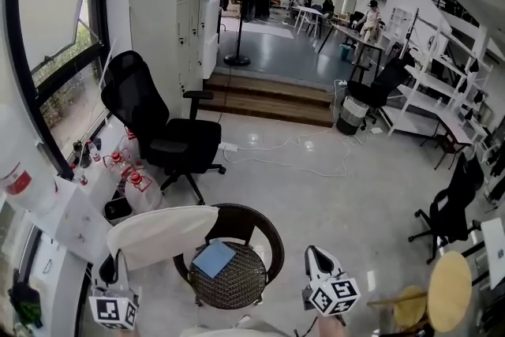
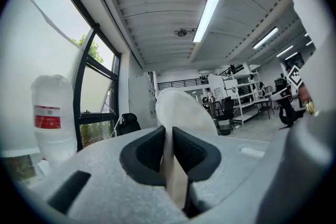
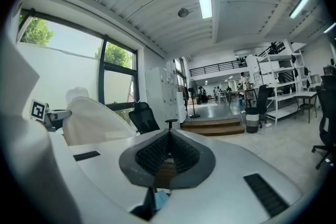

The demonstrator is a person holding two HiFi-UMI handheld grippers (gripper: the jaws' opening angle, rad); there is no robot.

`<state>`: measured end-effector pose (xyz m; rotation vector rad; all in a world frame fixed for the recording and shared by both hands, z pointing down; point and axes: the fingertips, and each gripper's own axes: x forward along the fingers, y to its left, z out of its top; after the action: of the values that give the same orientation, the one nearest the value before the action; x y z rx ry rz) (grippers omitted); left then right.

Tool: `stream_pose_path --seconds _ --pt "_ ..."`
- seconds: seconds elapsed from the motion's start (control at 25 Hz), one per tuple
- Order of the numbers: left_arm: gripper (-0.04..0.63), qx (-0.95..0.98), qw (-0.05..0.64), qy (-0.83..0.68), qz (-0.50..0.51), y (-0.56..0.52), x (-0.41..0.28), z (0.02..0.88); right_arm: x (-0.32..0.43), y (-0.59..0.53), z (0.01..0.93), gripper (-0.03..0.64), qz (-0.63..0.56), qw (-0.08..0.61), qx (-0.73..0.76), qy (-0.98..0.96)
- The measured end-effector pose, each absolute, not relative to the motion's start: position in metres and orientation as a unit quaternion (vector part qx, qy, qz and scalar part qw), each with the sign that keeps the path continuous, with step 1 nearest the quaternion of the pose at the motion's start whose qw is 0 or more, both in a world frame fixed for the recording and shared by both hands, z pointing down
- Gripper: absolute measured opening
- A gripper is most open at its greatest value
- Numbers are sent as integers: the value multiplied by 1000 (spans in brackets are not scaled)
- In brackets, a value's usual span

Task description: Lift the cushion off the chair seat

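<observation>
Left gripper (image 2: 169,136) clamps edge of flat cream oval cushion (image 1: 162,234), pads pressed on both faces. Cushion is held clear of the seat, at about 10 o'clock from round brown wicker chair with dark frame (image 1: 272,237). Pale blue square sheet (image 1: 215,258) lies on the wicker seat. Right gripper (image 1: 316,252) at chair's 4 o'clock, jaws together, nothing between. Black office chair (image 1: 170,138) at 11 o'clock, well apart.

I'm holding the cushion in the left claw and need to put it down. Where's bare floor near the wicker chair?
The widest bare floor lies right of the wicker chair, bordered by the white cables beyond and the yellow round stool at the far right. Left of the chair it is crowded: water jugs along the window. The seat holds a flat blue item.
</observation>
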<state>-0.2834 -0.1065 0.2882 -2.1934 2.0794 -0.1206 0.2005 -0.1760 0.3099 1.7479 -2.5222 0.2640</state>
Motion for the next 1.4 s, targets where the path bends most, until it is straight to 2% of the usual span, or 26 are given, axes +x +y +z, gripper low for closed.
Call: stream_pose_path --seconds 0.28,0.6,1.4 --pt "41 -722 35 691 -35 -95 -279 290 219 -172 303 2 79 12 589 -804" --pt "41 -733 56 678 -16 -100 -276 269 225 -156 302 2 75 -3 597 -799" --pt "41 -747 45 664 -6 -85 -268 274 212 -125 302 2 73 14 591 -803"
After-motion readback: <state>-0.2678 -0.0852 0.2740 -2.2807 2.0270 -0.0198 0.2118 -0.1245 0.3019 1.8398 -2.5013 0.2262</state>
